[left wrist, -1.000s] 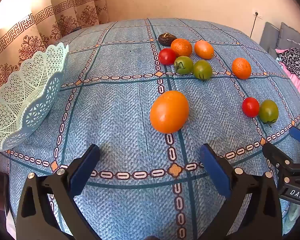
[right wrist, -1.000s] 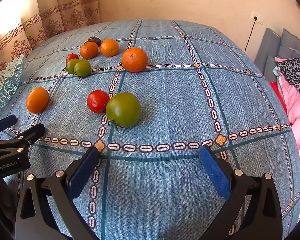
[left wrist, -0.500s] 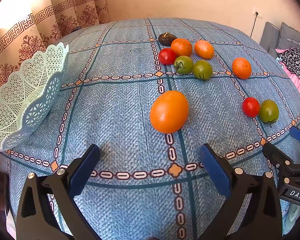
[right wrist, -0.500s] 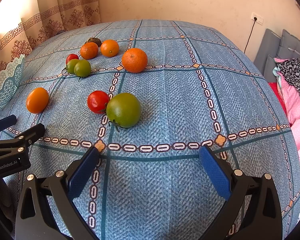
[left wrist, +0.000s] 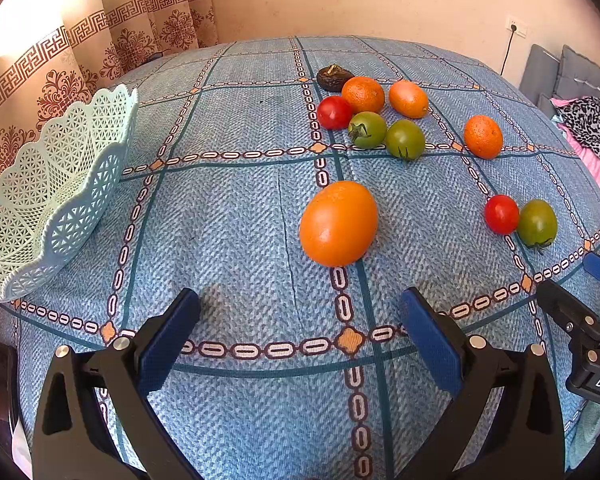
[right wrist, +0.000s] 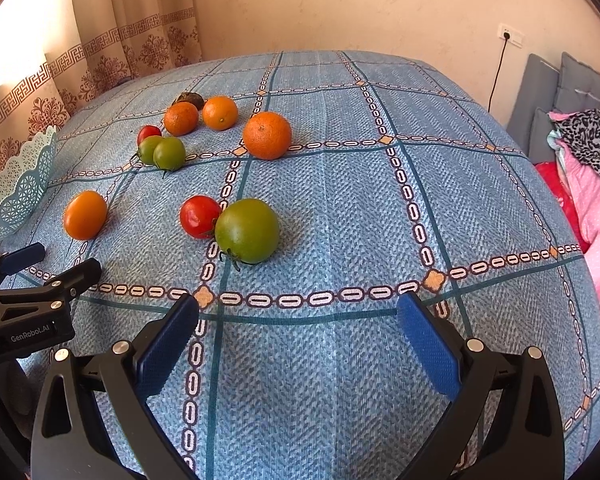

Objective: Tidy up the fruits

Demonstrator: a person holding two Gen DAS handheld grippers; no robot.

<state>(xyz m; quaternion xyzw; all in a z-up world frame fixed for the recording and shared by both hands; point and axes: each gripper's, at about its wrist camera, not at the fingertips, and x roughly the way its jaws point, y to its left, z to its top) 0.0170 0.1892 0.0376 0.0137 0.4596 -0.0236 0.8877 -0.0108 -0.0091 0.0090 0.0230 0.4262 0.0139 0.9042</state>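
The left gripper (left wrist: 300,312) hangs just over the cloth with its blue-padded fingers (left wrist: 168,336) spread wide and nothing between them. Just ahead of it lies a large smooth orange-coloured fruit (left wrist: 339,223), alone on the blue patterned tablecloth (left wrist: 228,216). The right gripper (right wrist: 298,316) is likewise spread wide and holding nothing. Close in front of it, a little to its left, a big green tomato with a stem (right wrist: 247,231) sits touching a smaller red tomato (right wrist: 199,216).

Farther off, a rough-skinned orange (right wrist: 267,135) rests by itself. Beyond it is a cluster: two green tomatoes (left wrist: 386,136) side by side, a second red tomato (left wrist: 334,112), a textured mandarin (left wrist: 363,94), a smooth orange fruit (left wrist: 408,99) and, at the back, a dark brown wrinkled fruit (left wrist: 332,78).

A pale mint lattice plastic basket (left wrist: 52,184) stands at the table's left edge, well apart from all the fruit.
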